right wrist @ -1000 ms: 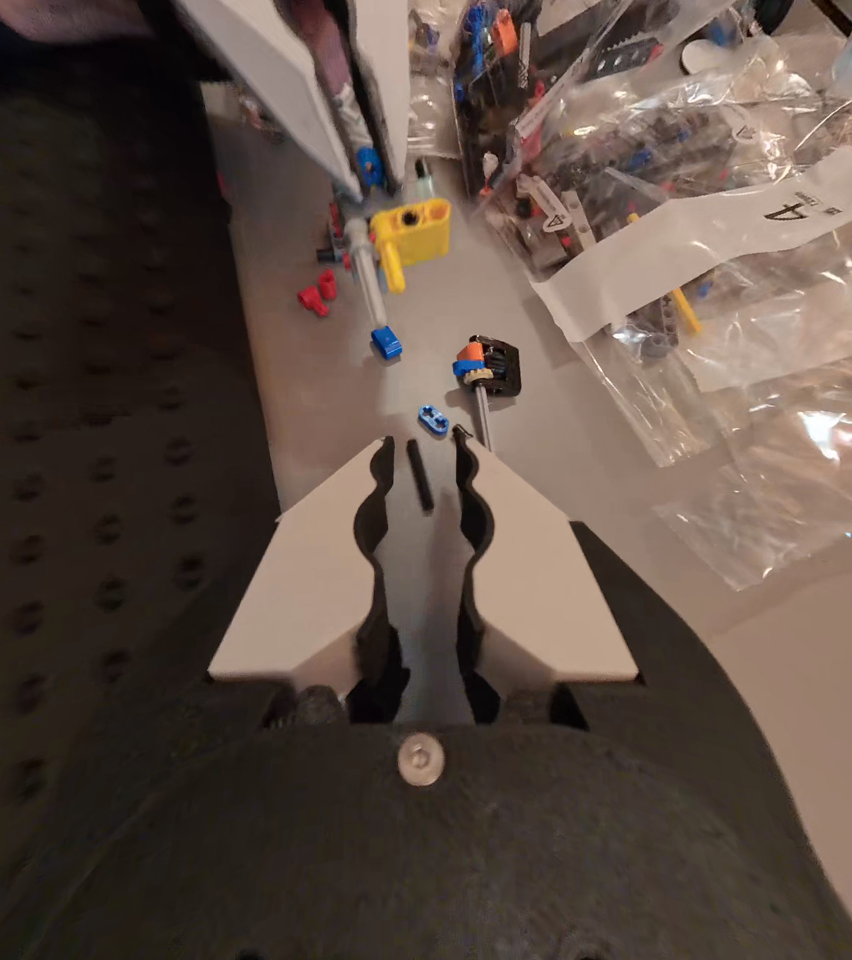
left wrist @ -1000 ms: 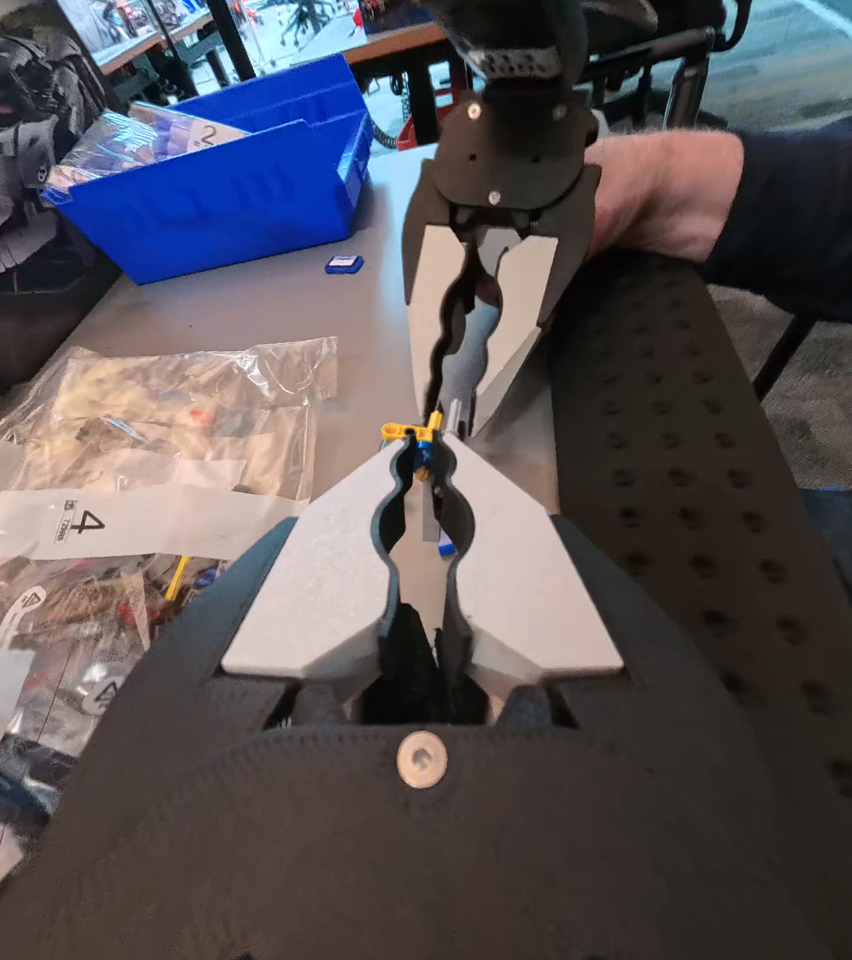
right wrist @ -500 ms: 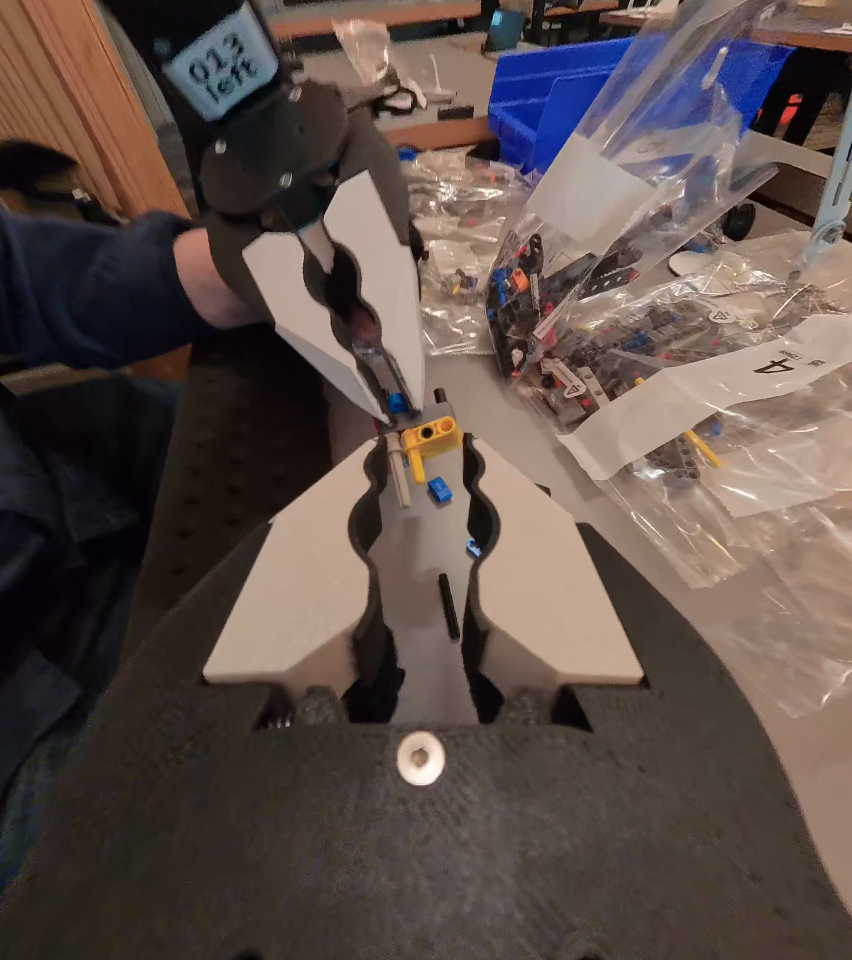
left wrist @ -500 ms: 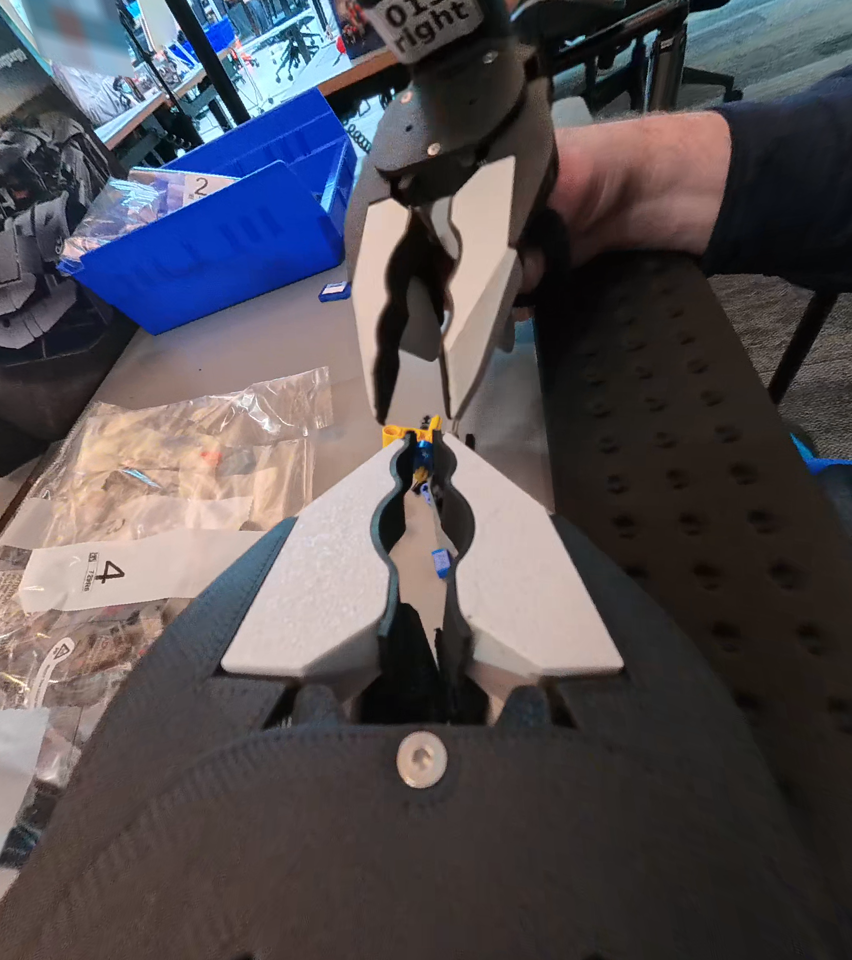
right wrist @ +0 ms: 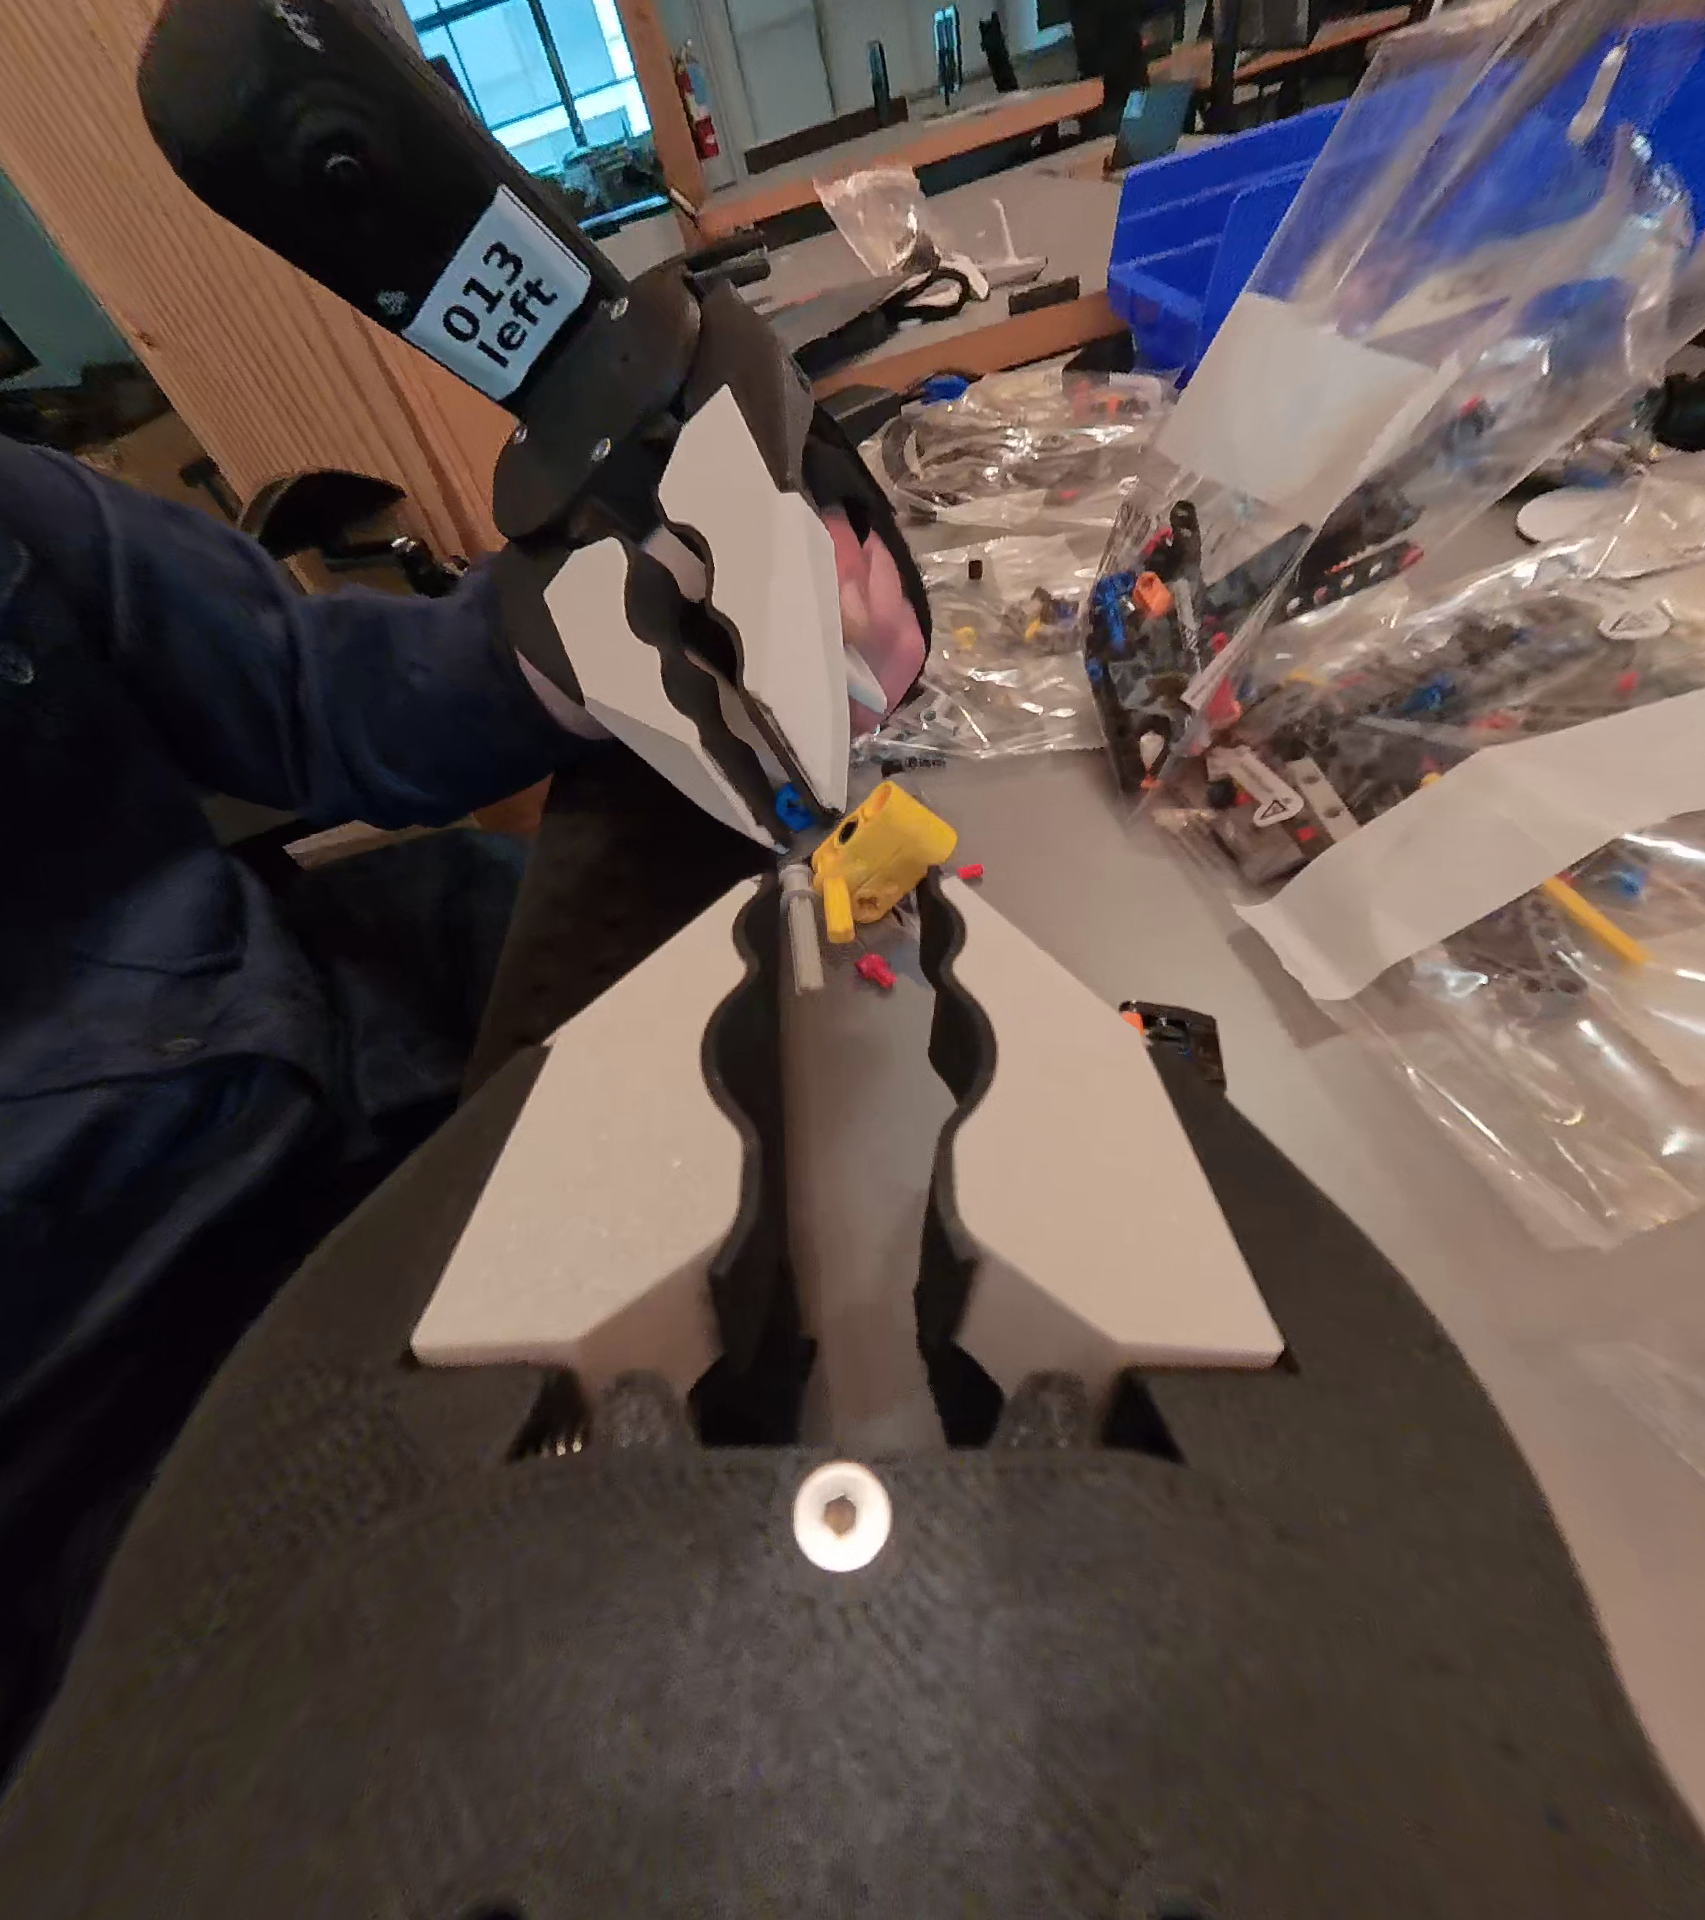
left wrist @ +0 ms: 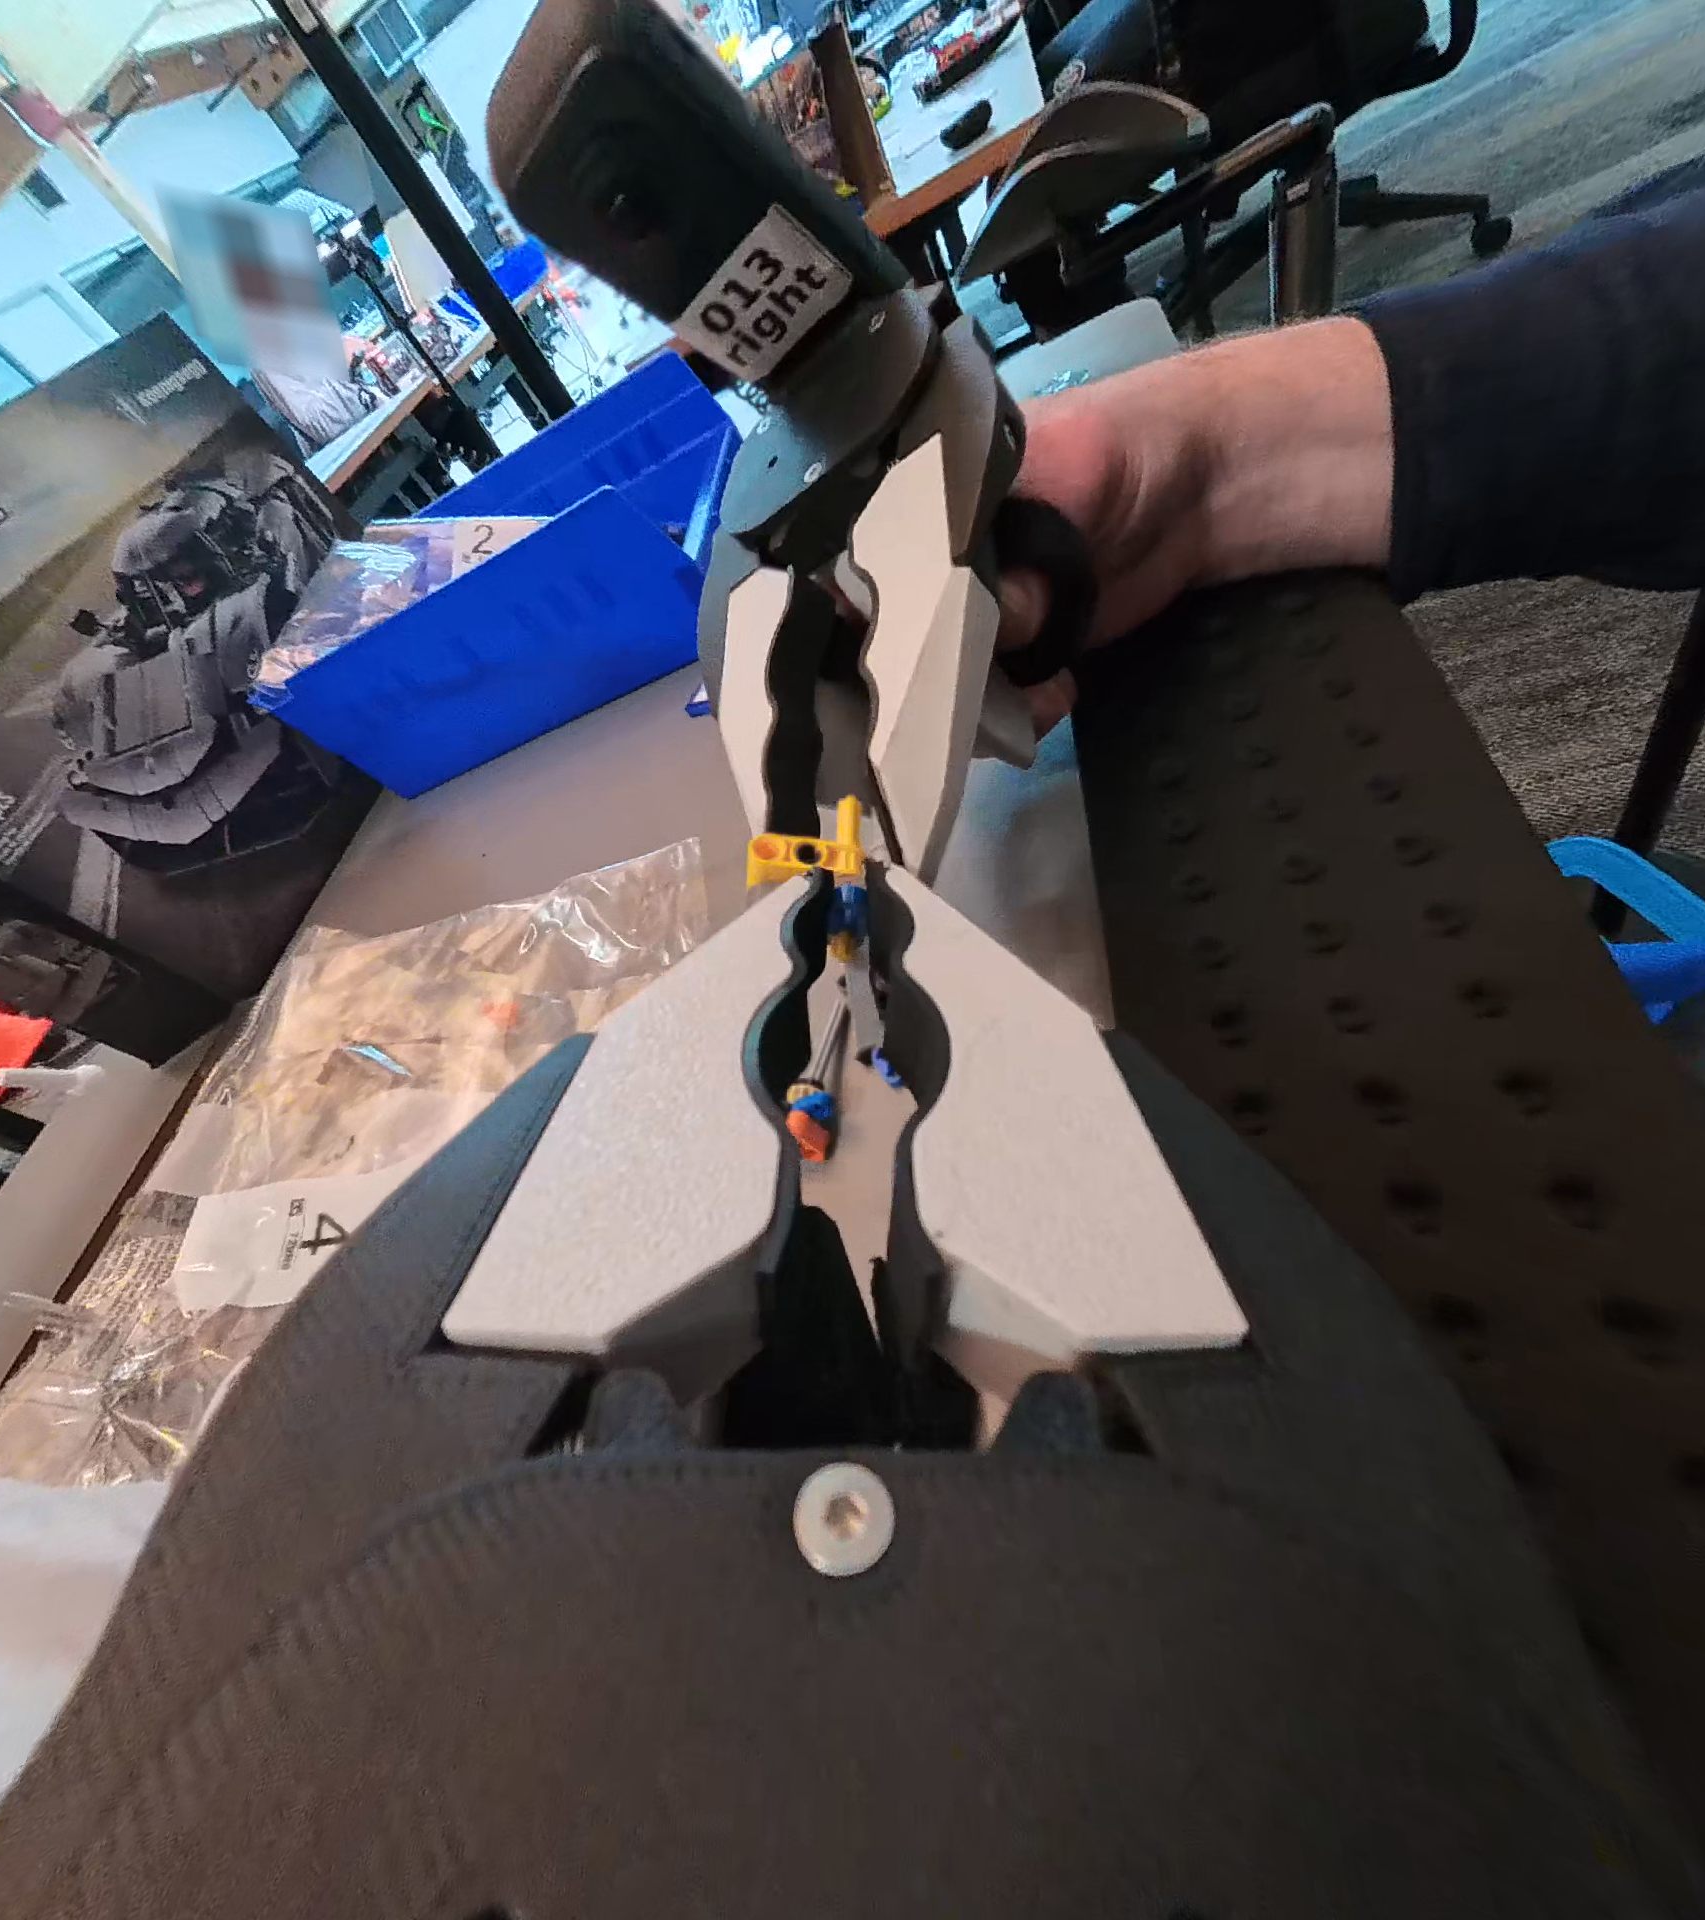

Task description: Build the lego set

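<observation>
My left gripper (left wrist: 843, 883) is shut on a small lego assembly: a yellow block (left wrist: 794, 852) with a yellow pin, a blue connector (left wrist: 842, 914) and a grey axle (right wrist: 801, 935). It holds the assembly above the grey table. In the right wrist view, the left gripper (right wrist: 806, 821) clamps the blue connector beside the yellow block (right wrist: 884, 847). My right gripper (right wrist: 848, 883) is open, tip to tip with the left one. Its fingertips sit on either side of the yellow block. It also shows in the left wrist view (left wrist: 853, 826).
A black, orange and blue sub-assembly (right wrist: 1175, 1039) and red pins (right wrist: 874, 971) lie on the table (right wrist: 1087, 935). Clear bags of parts (right wrist: 1347, 727) lie to the right, blue bins (left wrist: 515, 644) and the set's box (left wrist: 100, 675) farther off. A black perforated board (left wrist: 1399, 1039) borders the table. The tips of both grippers are at nearly the same place.
Both grippers have tilted up from the table. The left one has lifted the yellow assembly. The right one has come forward until its open tips flank the yellow block.
</observation>
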